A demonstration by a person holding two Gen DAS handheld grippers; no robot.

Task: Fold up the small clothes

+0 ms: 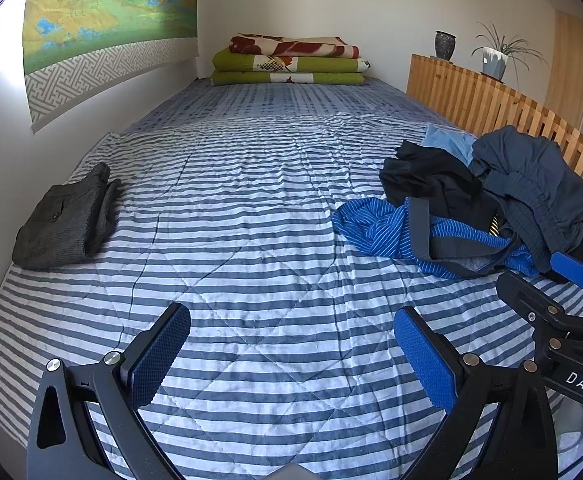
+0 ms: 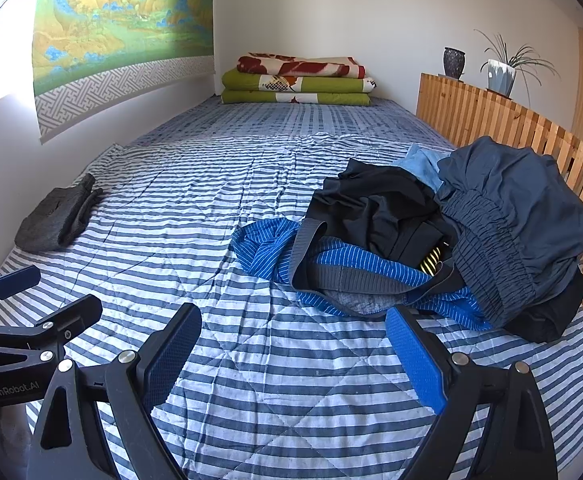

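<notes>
A heap of unfolded small clothes lies at the bed's right side: blue striped underwear with a grey waistband [image 2: 331, 264] [image 1: 423, 232] in front, a black garment [image 2: 375, 208] [image 1: 427, 180] behind it, slate-blue shorts [image 2: 519, 216] [image 1: 531, 184] on top at the right. One folded dark grey garment [image 1: 67, 220] [image 2: 57, 216] rests at the left. My left gripper [image 1: 291, 356] hovers open over bare quilt. My right gripper [image 2: 293, 354] is open too, its right pad [image 2: 415, 360] just short of the striped underwear. Neither holds anything.
The striped quilt [image 1: 251, 240] covers the bed. Folded blankets [image 1: 291, 60] are stacked at the far end. A wooden slatted rail [image 1: 491, 108] runs along the right with a vase [image 1: 445, 45] and potted plant [image 1: 495, 60]. A wall with a hanging [image 1: 103, 20] bounds the left.
</notes>
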